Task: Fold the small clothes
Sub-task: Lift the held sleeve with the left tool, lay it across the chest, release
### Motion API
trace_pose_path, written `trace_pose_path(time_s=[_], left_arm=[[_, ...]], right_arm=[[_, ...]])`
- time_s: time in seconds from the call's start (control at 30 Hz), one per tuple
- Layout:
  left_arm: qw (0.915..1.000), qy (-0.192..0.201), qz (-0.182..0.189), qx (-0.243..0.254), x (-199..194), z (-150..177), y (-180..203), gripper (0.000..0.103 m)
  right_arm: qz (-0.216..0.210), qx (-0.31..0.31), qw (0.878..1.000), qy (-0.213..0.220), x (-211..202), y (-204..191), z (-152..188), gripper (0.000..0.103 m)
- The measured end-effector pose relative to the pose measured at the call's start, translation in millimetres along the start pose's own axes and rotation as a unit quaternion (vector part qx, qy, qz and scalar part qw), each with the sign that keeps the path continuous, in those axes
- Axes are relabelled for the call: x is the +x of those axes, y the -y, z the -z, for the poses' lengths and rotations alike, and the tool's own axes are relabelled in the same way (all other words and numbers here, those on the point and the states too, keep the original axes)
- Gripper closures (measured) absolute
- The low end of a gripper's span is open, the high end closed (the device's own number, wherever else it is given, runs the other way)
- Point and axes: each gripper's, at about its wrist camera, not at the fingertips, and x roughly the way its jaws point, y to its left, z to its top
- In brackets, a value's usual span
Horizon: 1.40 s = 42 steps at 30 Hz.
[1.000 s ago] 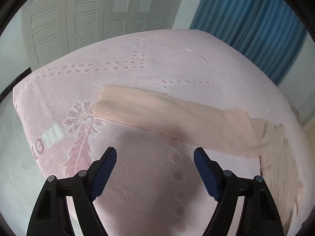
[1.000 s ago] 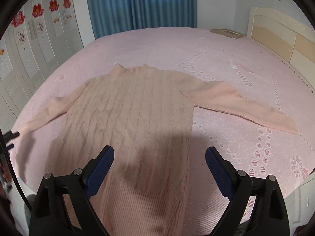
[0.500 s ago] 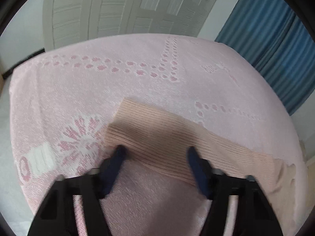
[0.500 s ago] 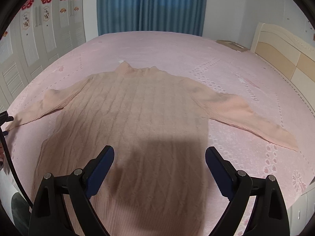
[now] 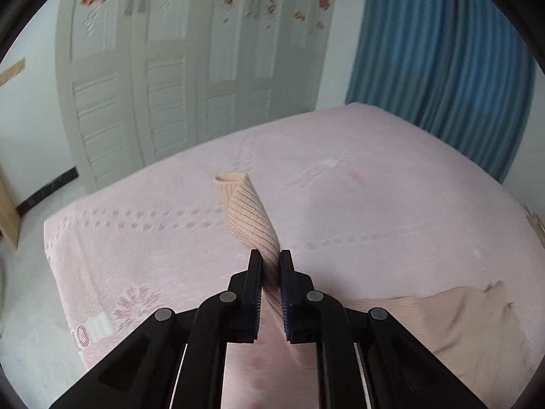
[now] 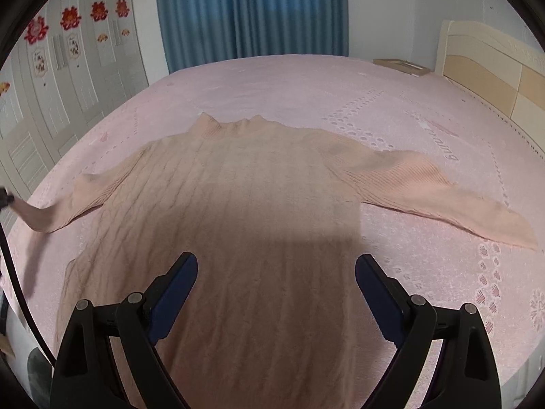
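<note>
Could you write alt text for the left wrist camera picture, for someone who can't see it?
The left hand-held gripper is shut on the ribbed sleeve of a peach sweater, lifting it off a pink bed. White wardrobe doors and a blue curtain stand behind.

A bedroom: a wide bed under a pink patterned cover; blue curtains behind it; white panelled wardrobe doors with red flower stickers; a cream headboard at right.
</note>
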Motion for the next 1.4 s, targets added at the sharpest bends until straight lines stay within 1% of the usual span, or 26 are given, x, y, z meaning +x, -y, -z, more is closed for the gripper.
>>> trace_pose_path(time_s=[0.1,0.2,0.23,0.33,0.43,0.47,0.53,0.67,0.73,0.77,0.87,0.93,0.97,1.0,1.03,1.1,1.13,1.17,1.23,1.27,1.3,1.33,1.37,1.4], left_arm=[[0.9988,0.022,0.027,0.034,-24.7,-5.3,51.0,0.093],[0.9957,0.029,0.062,0.062,-43.9,-0.1,103.3,0.093],[0.9936,0.031,0.077,0.076,-52.0,5.8,127.8,0.093],[0.9868,0.033,0.116,0.108,-71.8,25.9,181.4,0.093],[0.9765,0.021,0.155,0.148,-86.6,55.1,239.8,0.093],[0.9718,0.016,0.168,0.165,-87.7,66.9,262.8,0.093],[0.9641,0.011,0.183,0.192,-94.5,85.5,295.8,0.093],[0.9425,-0.007,0.226,0.246,-111.9,131.6,359.3,0.093],[0.9330,-0.018,0.238,0.269,-118.1,154.1,380.0,0.093],[0.9261,-0.027,0.245,0.285,-120.7,169.2,391.7,0.093],[0.9133,-0.046,0.252,0.317,-129.4,204.7,410.5,0.093],[0.9091,-0.060,0.255,0.324,-133.0,215.7,408.8,0.091],[0.9078,-0.070,0.263,0.319,-133.0,219.2,409.0,0.087],[0.9065,-0.083,0.274,0.310,-133.7,226.0,410.3,0.086],[0.9059,-0.096,0.282,0.301,-129.2,224.5,411.2,0.086],[0.9067,-0.112,0.284,0.291,-134.3,226.1,402.4,0.082],[0.9078,-0.114,0.280,0.291,-135.0,221.6,398.2,0.081],[0.9089,-0.111,0.277,0.291,-135.2,218.9,394.5,0.080],[0.9134,-0.100,0.272,0.286,-137.0,209.2,378.8,0.073],[0.9152,-0.096,0.269,0.284,-136.9,203.5,370.5,0.060],[0.9190,-0.088,0.263,0.280,-137.4,197.0,358.4,0.047],[0.9216,-0.081,0.260,0.276,-136.5,191.9,349.1,0.042],[0.9256,-0.071,0.256,0.269,-135.1,185.8,336.5,0.034],[0.9297,-0.064,0.250,0.262,-134.9,180.9,322.7,0.033]], right_arm=[[0.001,0.017,1.000,0.004,-3.8,20.1,5.0,0.010],[-0.008,0.032,0.999,0.011,-9.8,43.6,8.8,0.010],[-0.008,0.039,0.999,0.015,-11.9,53.5,10.1,0.010],[-0.011,0.059,0.998,0.011,-13.1,72.9,14.1,0.010],[-0.006,0.065,0.998,0.012,-16.4,87.4,16.2,0.010],[-0.005,0.066,0.998,0.016,-18.5,91.2,16.3,0.010],[-0.002,0.072,0.997,0.025,-23.4,100.6,17.0,0.010],[-0.012,0.101,0.995,0.020,-24.8,119.0,19.5,0.010],[-0.014,0.110,0.994,0.023,-27.2,127.5,18.9,0.010],[-0.015,0.113,0.993,0.024,-28.5,130.2,19.4,0.010],[-0.014,0.122,0.992,0.022,-28.8,137.0,18.4,0.010],[-0.018,0.128,0.991,0.018,-28.2,138.8,18.2,0.010],[-0.020,0.129,0.991,0.016,-28.1,139.4,18.4,0.010],[-0.021,0.129,0.991,0.014,-27.5,138.7,17.9,0.010],[-0.021,0.127,0.992,0.013,-28.2,137.3,17.7,0.010],[-0.019,0.124,0.992,0.012,-28.0,135.4,15.9,0.010],[-0.017,0.121,0.992,0.012,-28.6,132.4,15.9,0.010],[-0.016,0.118,0.993,0.012,-30.0,130.2,17.1,0.010],[-0.015,0.114,0.993,0.014,-30.2,125.2,15.6,0.010],[-0.015,0.112,0.994,0.013,-30.6,123.1,15.2,0.010],[-0.014,0.110,0.994,0.012,-30.8,120.6,14.8,0.010],[-0.013,0.105,0.994,0.010,-30.5,116.0,14.0,0.010],[-0.012,0.102,0.995,0.011,-32.3,114.2,14.9,0.010],[-0.012,0.099,0.995,0.011,-33.0,111.1,14.9,0.010]])
